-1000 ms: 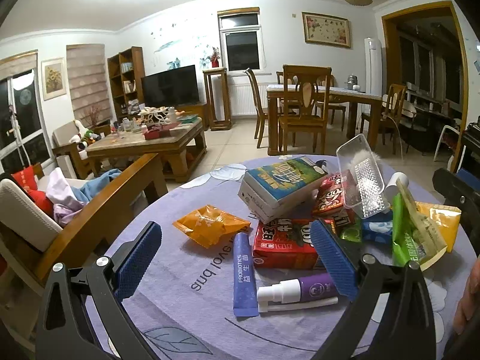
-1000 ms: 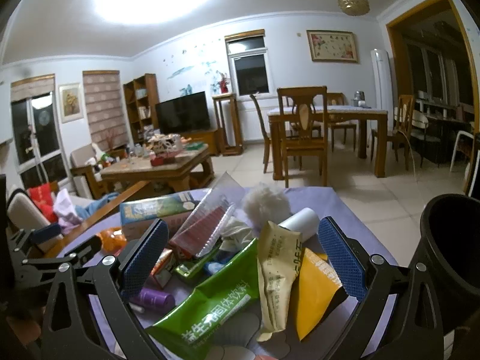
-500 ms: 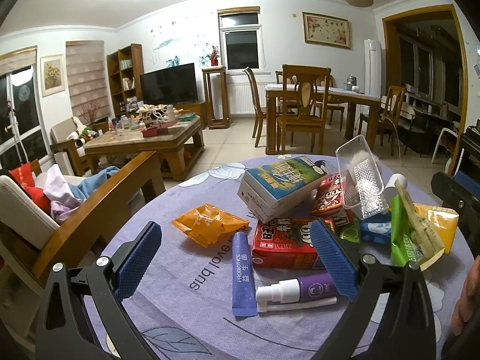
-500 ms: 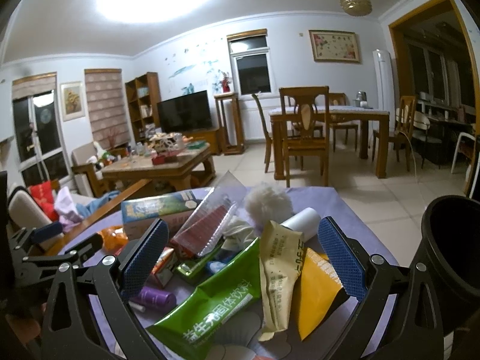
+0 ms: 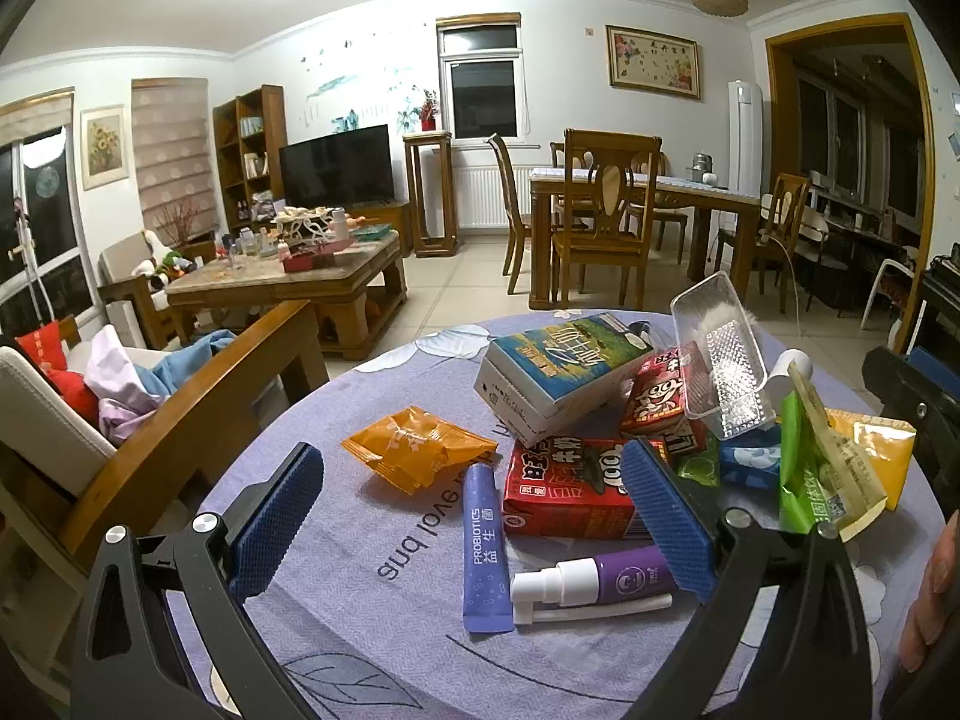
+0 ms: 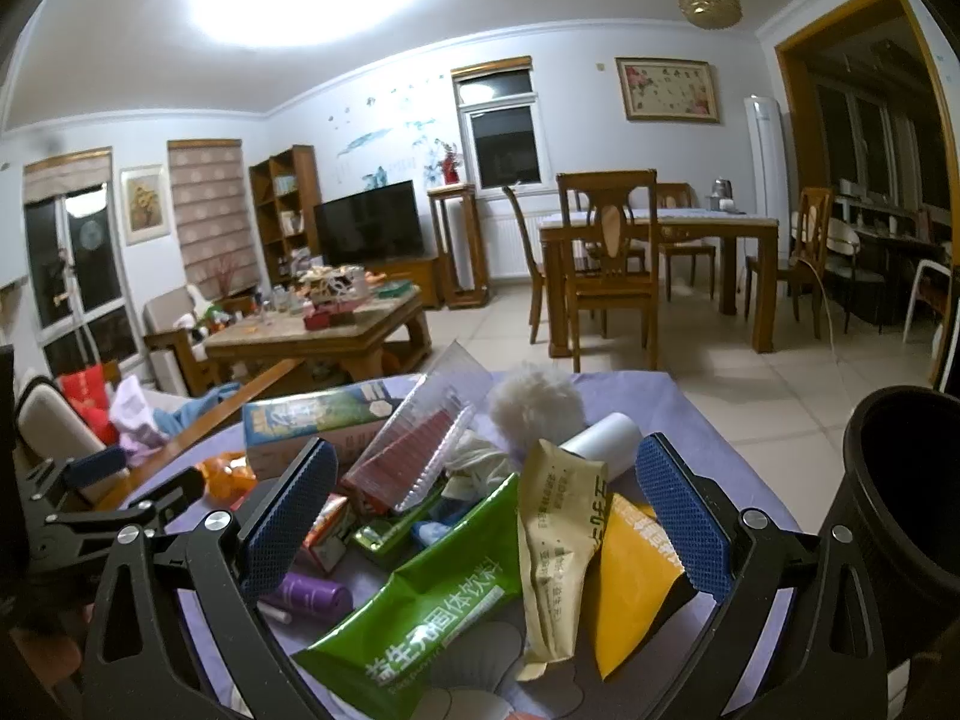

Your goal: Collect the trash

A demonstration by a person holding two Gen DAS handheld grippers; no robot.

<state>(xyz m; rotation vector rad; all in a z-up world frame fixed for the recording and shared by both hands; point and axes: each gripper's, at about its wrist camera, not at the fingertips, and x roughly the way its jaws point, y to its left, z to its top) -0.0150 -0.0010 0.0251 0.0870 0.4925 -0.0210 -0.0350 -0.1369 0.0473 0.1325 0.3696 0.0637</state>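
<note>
While both my left gripper (image 5: 471, 516) and right gripper (image 6: 486, 516) gape empty, I judge the crinkly green foil pouch (image 6: 420, 606) beside the black bin (image 6: 900, 516) light, slippery; pinch its flat middle.

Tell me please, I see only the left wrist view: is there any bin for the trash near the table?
Observer: Yes, a black bin shows to the right of the table, close beside the right hand-held gripper.
Operator: Is that hand-held gripper holding something?
Observer: No, it is open; a green packet and a tan packet lie under it.
Operator: Is the bin full?
Observer: Its inside looks dark; I cannot tell.
</note>
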